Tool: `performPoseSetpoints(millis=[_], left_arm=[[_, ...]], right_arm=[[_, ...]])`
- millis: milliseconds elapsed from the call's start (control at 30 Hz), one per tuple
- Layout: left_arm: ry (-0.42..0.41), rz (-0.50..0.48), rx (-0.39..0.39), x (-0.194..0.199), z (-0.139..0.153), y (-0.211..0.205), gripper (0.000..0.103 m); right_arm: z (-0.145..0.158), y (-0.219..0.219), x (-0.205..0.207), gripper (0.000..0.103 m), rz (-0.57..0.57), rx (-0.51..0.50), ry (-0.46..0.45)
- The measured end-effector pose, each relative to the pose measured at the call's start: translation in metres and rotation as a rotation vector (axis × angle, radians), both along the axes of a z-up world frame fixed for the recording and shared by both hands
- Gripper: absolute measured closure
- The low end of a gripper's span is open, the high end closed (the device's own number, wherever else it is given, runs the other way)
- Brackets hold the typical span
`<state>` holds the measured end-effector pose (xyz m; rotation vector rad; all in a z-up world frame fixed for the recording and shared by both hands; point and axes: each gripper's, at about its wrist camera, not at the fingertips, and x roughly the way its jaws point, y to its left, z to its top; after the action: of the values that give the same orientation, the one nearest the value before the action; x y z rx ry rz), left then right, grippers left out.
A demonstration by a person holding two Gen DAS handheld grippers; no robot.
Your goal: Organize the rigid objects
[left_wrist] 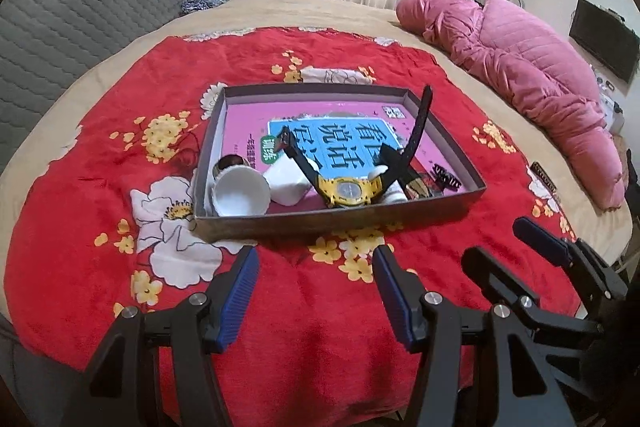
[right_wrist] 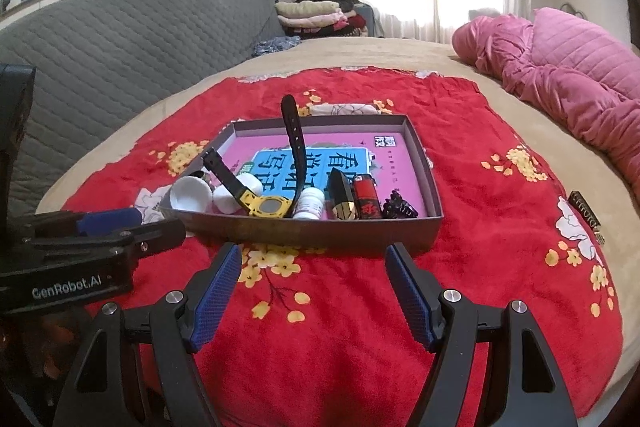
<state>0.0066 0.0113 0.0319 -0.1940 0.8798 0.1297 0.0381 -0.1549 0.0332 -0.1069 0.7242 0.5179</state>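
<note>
Jaws of the left gripper [left_wrist: 316, 263] and the right gripper [right_wrist: 314, 259] stand spread and empty above the red floral blanket [left_wrist: 280, 299], just short of the shallow box [left_wrist: 320, 223]. Inside it lie a yellow watch [left_wrist: 348, 193], white cups [left_wrist: 240, 195] and a pink book [left_wrist: 248, 123]. Only the right view clearly shows a red lighter [right_wrist: 366, 199] and white bottle [right_wrist: 310, 203], and reads "GenRobot.AI" on the left gripper's body.

Black gripper [right_wrist: 314, 259] frames, ribbed blue pads [right_wrist: 214, 301], silver screws, white GenRobot.AI lettering
</note>
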Motion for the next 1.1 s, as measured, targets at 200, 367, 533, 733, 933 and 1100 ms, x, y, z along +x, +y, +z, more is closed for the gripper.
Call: performPoseSetpoints(millis=[200, 367, 533, 733, 933, 1100], left_arm=[[0.028, 0.008, 0.001, 0.002, -0.01, -0.001, 0.045], [0.028, 0.028, 0.028, 0.001, -0.014, 0.001, 0.045], [0.047, 0.029, 0.046, 0.001, -0.02, 0.0, 0.045], [0.056, 0.033, 0.045, 0.002, -0.022, 0.0, 0.045], [0.058, 0.032, 0.039, 0.002, -0.023, 0.0, 0.045], [0.06, 0.038, 0.039, 0.003, -0.024, 0.001, 0.045]], right_arm=[[-0.007, -0.002, 0.005, 0.027, -0.024, -0.013, 0.027], [-0.01, -0.001, 0.006, 0.027, -0.021, -0.022, 0.036], [-0.012, 0.0, 0.007, 0.027, -0.018, -0.03, 0.045], [-0.014, 0.001, 0.007, 0.027, -0.015, -0.033, 0.052], [-0.016, 0.002, 0.008, 0.027, -0.009, -0.037, 0.062], [-0.017, 0.002, 0.009, 0.027, -0.009, -0.038, 0.066]])
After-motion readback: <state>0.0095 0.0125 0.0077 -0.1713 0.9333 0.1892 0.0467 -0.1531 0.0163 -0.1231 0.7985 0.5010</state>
